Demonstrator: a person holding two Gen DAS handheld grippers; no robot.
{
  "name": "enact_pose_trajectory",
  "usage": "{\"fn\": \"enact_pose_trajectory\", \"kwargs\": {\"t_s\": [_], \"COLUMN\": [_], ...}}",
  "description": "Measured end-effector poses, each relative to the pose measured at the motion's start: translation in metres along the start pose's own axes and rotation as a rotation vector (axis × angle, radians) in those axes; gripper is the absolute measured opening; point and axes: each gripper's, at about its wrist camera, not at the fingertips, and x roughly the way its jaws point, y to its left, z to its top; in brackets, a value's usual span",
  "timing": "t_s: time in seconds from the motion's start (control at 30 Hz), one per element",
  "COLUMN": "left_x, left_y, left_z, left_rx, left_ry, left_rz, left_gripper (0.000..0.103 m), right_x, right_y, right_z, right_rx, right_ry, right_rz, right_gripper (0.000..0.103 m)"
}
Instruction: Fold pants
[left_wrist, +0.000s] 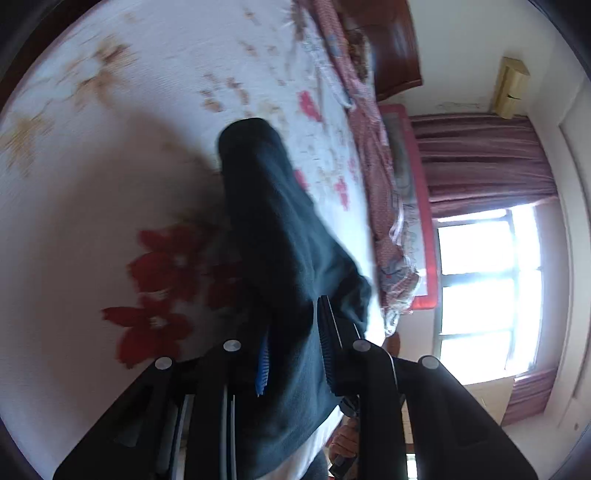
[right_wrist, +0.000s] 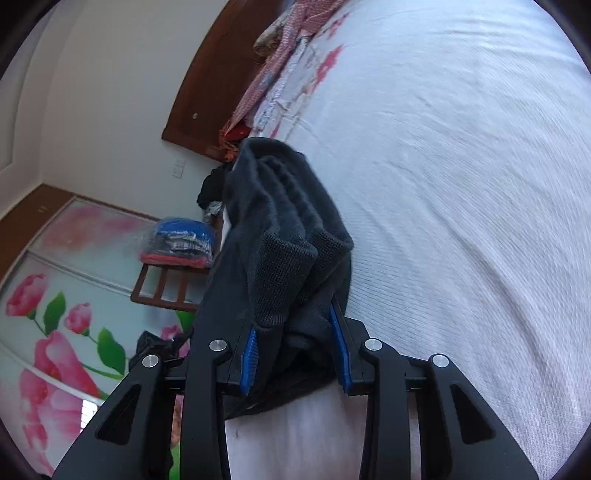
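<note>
Left gripper (left_wrist: 295, 347) and right gripper (right_wrist: 295, 343) each clamp the dark knitted fabric pants (right_wrist: 288, 236), bunched above the white floral-printed bedsheet (right_wrist: 461, 184); contact with it is probably partial.

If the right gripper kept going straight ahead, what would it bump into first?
The right gripper already has the dark pants bunched between its fingers, so it would just push those. Past them, probably the bed sheet, though depth is unclear.
</note>
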Motion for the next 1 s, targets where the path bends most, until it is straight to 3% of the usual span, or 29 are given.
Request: {"fn": "enact_pose_trajectory", "kwargs": {"t_s": [0.03,0.1,0.17,0.23,0.27,0.3,0.33,0.47,0.53,0.6,0.7,0.77,0.83,0.93,1.0], "left_x": [-0.001,-0.006,-0.010,-0.013,-0.018,-0.027,-0.038,-0.070,-0.075,-0.061,-0.015,0.021,0.044,0.031,0.024], "left_y": [0.019,0.047,0.054,0.052,0.047,0.040,0.034,-0.003,-0.031,-0.065,-0.094,-0.091,-0.075,-0.050,-0.028], "left_z": [-0.004,-0.015,-0.019,-0.019,-0.019,-0.020,-0.022,-0.037,-0.048,-0.063,-0.084,-0.105,-0.124,-0.148,-0.144], "left_rx": [-0.045,-0.117,-0.122,-0.135,-0.141,-0.131,-0.107,0.027,0.136,0.246,0.359,0.364,0.365,0.406,0.292], "left_ry": [-0.016,-0.044,-0.080,-0.087,-0.107,-0.140,-0.177,-0.232,-0.233,-0.191,-0.047,0.067,0.149,0.146,0.149], "left_rz": [-0.035,-0.101,-0.144,-0.184,-0.214,-0.223,-0.198,-0.082,-0.078,-0.111,-0.137,-0.107,-0.023,0.001,-0.043], "left_gripper": [0.021,0.037,0.037,0.052,0.076,0.092,0.097,0.098,0.100,0.101,0.101,0.100,0.099,0.088,0.085], "right_x": [-0.004,-0.002,-0.001,-0.007,-0.013,-0.021,-0.030,-0.067,-0.069,-0.050,-0.009,0.013,0.035,0.054,0.051], "right_y": [-0.003,0.009,0.017,0.016,0.015,0.014,0.016,0.044,0.066,0.090,0.109,0.103,0.089,0.059,0.049], "right_z": [-0.001,0.003,0.009,0.016,0.019,0.021,0.023,0.026,0.027,0.026,0.031,0.042,0.057,0.072,0.074], "right_rx": [0.015,-0.022,-0.028,0.034,0.059,0.077,0.082,-0.004,-0.038,-0.069,-0.099,-0.071,-0.018,0.002,0.045], "right_ry": [-0.005,0.034,0.067,0.068,0.051,0.040,0.022,-0.090,-0.098,-0.045,-0.002,-0.018,-0.012,0.005,0.009], "right_rz": [0.040,-0.017,-0.035,-0.006,-0.001,0.018,0.021,-0.028,0.041,0.101,0.124,0.166,0.163,0.046,0.103], "right_gripper": [0.032,0.037,0.057,0.067,0.068,0.068,0.068,0.068,0.068,0.068,0.068,0.068,0.068,0.068,0.068]}}
